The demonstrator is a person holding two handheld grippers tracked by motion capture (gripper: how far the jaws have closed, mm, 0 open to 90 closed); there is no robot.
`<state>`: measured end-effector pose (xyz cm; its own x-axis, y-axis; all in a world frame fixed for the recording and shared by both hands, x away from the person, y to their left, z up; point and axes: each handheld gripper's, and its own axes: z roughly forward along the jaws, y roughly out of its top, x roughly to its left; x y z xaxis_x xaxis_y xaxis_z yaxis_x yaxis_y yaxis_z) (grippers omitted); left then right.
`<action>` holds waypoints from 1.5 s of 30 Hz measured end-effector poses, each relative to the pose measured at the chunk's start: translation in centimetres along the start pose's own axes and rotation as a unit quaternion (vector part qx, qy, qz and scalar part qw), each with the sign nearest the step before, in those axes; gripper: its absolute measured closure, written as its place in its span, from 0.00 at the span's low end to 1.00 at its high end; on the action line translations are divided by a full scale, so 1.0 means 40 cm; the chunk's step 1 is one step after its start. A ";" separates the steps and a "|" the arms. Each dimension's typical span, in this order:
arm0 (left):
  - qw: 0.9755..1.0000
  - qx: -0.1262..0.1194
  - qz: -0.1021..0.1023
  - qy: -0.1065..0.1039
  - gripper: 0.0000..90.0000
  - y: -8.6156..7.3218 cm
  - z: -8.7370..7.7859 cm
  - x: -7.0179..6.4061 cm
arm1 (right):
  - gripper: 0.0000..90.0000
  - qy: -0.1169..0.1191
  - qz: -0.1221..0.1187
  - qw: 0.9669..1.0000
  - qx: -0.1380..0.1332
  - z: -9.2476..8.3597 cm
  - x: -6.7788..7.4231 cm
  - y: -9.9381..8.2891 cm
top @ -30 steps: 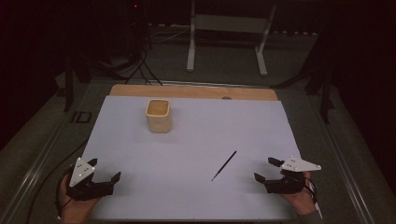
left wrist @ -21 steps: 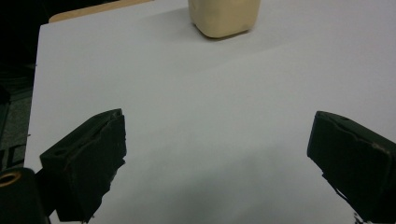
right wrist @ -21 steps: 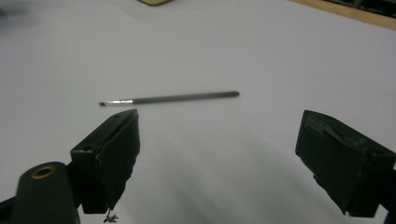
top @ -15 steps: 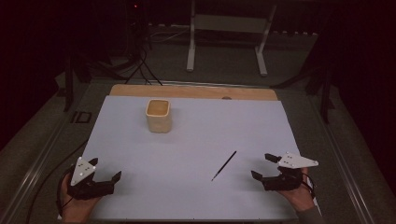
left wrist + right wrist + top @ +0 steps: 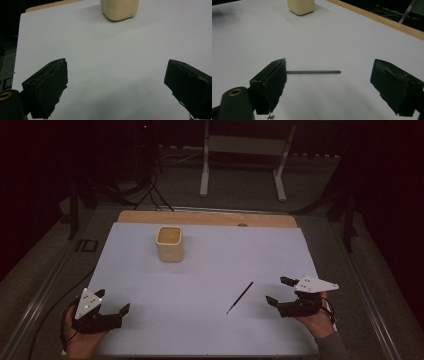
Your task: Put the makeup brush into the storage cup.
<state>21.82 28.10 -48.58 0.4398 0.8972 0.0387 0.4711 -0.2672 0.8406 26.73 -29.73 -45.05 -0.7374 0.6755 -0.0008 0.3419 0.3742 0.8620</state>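
The right gripper (image 5: 282, 292) is held low over the near right part of the desk (image 5: 210, 270), its jaws spread wide and empty, pointed leftward across the white sheet. Just beyond its jaws, to its left in the high view, a thin dark stick (image 5: 239, 297) is found lying flat on the sheet, apart from both jaws. In the right gripper view the stick (image 5: 313, 72) is seen running crosswise to the jaws, one end hidden behind the left jaw, the other ending short of the right one; what kind of stick it is cannot be told, possibly a pen or brush. Its long axis is set on a diagonal in the high view. The right hand (image 5: 315, 317) is judged far nearer to it. The left gripper (image 5: 114, 302) is held well apart at the near left corner, jaws likewise wide and empty. A cream cup (image 5: 169, 243) stands upright farther back.
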 end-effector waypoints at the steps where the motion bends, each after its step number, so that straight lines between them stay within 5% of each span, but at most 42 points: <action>1: 1.000 0.000 0.000 0.000 0.07 0.000 0.000 0.000 | 0.15 0.000 -0.002 1.000 0.001 0.000 -0.001 0.004; 29: 1.000 -0.005 0.000 -0.002 0.07 0.000 -0.002 0.000 | 0.15 0.026 -0.077 0.997 0.013 0.036 -0.032 0.166; 45: 1.000 -0.006 0.000 -0.003 0.07 0.000 -0.001 0.000 | 0.15 0.040 -0.098 0.994 0.022 0.069 -0.055 0.203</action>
<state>21.77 28.10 -48.54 0.4444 0.8951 0.0354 0.4615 -0.2626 0.8474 32.74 -26.42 -39.43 -0.8363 0.5338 -0.1248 0.2106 0.5232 0.8258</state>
